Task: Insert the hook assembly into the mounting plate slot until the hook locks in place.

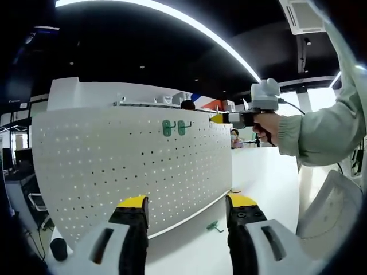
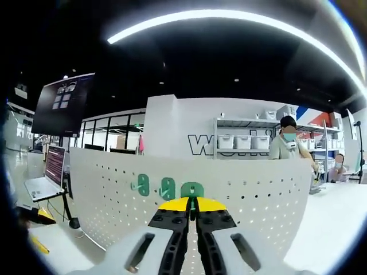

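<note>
Against the pegboard (image 2: 114, 189), right tongs (image 2: 192, 201) are pressing a hook (image 2: 192, 190), clamped; left tongs (image 1: 186, 203) are hanging open, empty.

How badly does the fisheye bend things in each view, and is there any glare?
Left gripper view: the pegboard bulges and its bottom edge curves; the ceiling light strip arcs, blown out. Right gripper view: the strip bows overhead, bright; the green hooks look slightly soft.

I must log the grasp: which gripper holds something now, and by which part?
The right gripper is shut on a green hook at its lower part, against the pegboard. The left gripper is open, holding nothing.
</note>
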`<state>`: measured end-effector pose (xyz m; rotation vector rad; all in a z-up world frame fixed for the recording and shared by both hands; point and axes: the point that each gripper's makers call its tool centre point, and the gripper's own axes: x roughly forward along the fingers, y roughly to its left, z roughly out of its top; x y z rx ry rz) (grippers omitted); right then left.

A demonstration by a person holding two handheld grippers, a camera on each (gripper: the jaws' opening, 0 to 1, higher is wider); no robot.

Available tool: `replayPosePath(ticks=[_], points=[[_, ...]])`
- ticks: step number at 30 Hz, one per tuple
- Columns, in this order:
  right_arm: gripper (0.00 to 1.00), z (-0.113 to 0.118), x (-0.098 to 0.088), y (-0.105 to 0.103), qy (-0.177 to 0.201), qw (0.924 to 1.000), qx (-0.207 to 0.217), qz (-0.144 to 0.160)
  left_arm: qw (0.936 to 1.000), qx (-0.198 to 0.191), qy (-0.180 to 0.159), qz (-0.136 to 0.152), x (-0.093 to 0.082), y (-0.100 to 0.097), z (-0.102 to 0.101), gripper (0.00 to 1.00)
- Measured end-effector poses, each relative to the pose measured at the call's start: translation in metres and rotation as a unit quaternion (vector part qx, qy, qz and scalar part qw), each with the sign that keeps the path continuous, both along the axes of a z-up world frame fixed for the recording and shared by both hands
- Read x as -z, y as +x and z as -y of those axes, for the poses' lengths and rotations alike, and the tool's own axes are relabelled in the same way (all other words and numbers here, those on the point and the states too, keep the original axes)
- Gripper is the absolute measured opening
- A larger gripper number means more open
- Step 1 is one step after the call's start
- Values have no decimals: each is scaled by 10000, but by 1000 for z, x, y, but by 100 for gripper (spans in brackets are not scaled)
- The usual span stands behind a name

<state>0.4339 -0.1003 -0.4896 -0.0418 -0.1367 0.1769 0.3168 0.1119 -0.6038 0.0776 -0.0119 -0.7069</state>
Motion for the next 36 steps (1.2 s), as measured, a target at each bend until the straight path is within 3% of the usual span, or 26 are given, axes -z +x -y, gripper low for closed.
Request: replayPosePath(ticks=[23,36], points=[[1,-3,6,46,21,9997,112,-197,9999,-128,34,-14,6,2,-11,56],[1,0,6,57,-25,9995,174,-257,9998,-182,18,-47,9,2,-15,56]])
